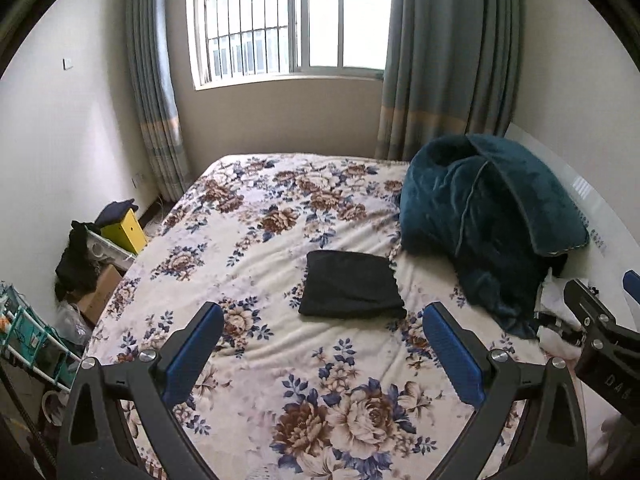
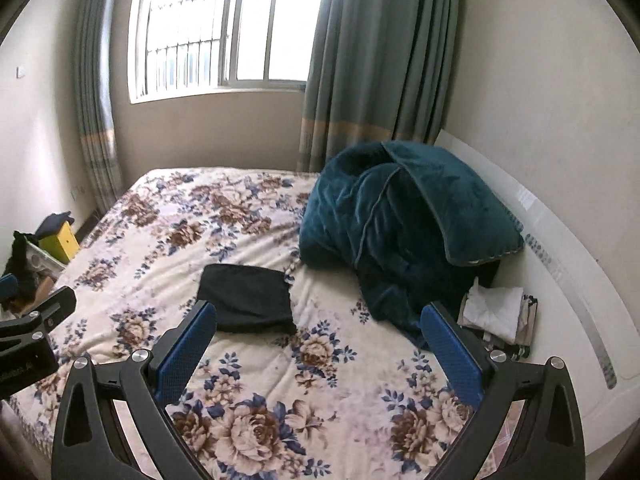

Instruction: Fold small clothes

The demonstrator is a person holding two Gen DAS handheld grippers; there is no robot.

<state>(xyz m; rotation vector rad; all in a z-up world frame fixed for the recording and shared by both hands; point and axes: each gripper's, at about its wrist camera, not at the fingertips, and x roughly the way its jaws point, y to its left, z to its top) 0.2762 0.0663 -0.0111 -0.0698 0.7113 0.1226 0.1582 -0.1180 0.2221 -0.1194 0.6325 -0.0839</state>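
A small black garment (image 1: 350, 285) lies folded flat on the floral bedspread (image 1: 256, 248), in the middle of the bed; it also shows in the right wrist view (image 2: 248, 298). My left gripper (image 1: 322, 314) is open and empty, held above the bed just short of the garment. My right gripper (image 2: 318, 316) is open and empty, to the right of the left one, with the garment beside its left finger. A small pile of white and patterned clothes (image 2: 498, 312) lies at the bed's right side by the headboard.
A crumpled teal blanket (image 1: 488, 216) is heaped at the right of the bed. The white headboard (image 2: 568, 264) runs along the right wall. Boxes, a yellow box (image 1: 124, 230) and a rack (image 1: 28, 332) stand on the floor at the left. A window with curtains is behind.
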